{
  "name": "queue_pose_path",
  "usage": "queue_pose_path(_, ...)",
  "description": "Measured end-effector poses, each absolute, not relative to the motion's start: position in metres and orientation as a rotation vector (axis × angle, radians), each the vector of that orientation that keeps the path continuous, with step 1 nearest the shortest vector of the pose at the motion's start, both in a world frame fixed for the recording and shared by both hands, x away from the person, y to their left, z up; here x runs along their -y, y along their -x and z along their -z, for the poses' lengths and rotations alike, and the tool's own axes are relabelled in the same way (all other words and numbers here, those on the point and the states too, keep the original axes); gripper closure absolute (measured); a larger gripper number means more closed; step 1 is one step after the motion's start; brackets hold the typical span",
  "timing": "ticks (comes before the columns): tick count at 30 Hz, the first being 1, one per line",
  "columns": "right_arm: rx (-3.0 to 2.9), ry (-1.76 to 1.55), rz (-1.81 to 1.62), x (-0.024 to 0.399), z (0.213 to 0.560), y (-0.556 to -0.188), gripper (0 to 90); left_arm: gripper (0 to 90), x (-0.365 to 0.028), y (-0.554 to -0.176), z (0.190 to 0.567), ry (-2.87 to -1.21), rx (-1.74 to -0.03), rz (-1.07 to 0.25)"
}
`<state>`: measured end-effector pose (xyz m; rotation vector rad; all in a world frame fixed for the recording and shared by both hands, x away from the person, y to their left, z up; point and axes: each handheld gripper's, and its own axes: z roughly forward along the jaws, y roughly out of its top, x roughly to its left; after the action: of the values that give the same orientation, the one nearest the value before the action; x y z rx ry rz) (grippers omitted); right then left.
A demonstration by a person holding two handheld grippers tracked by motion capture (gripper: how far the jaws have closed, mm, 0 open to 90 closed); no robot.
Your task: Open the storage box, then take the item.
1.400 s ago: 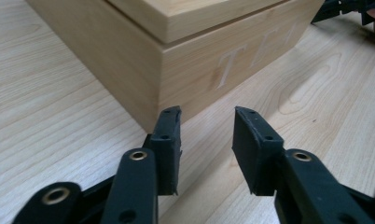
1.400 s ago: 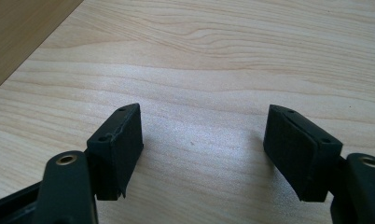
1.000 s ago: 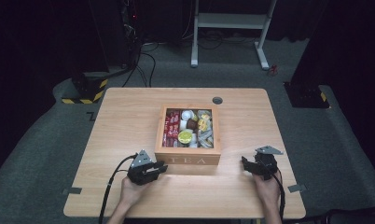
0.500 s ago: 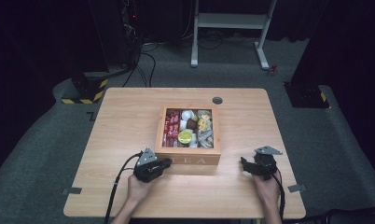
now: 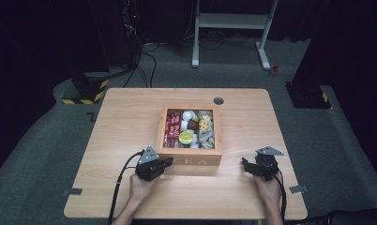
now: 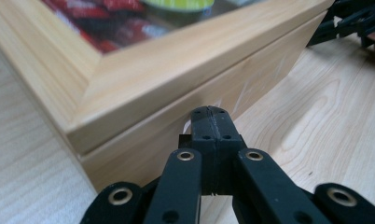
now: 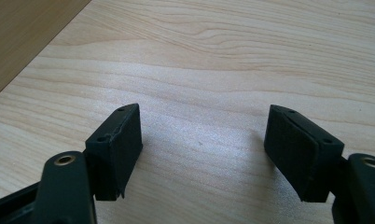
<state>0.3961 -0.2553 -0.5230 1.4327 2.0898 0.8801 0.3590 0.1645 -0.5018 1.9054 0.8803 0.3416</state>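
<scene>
A wooden tea box with a glass lid stands mid-table, packed with red sachets, a yellow-green cup and other small packets. My left gripper is shut, its tips against the box's front wall near the left corner. In the left gripper view the closed jaws touch that wall just under the lid frame; the gripper midpoint rests there. My right gripper lies low on the table to the right of the box, open, with bare wood between its pads.
The box's front carries pale lettering. A round grommet sits in the table behind the box. The table's front edge runs just under both hands. A white stand and dark equipment stand on the floor beyond.
My left gripper has moved right and forward until its tips meet the box's front wall. The right gripper has barely shifted.
</scene>
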Motion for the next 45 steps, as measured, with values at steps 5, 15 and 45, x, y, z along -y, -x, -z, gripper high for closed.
queue_pose_path(5,-2.090,-1.433,-0.880,0.255,0.523,-0.396,27.6,90.0,-0.161,-0.360,0.496,-1.882,-0.866,-0.330)
queue_pose_path(15,-2.090,-1.433,-0.880,0.255,0.523,-0.396,27.6,90.0,-0.158,-0.360,0.494,-1.878,-0.858,-0.353)
queue_pose_path(45,-2.084,-1.431,-0.878,0.256,0.523,-0.397,27.7,90.0,-0.157,-0.371,0.462,-1.844,-0.871,-0.365)
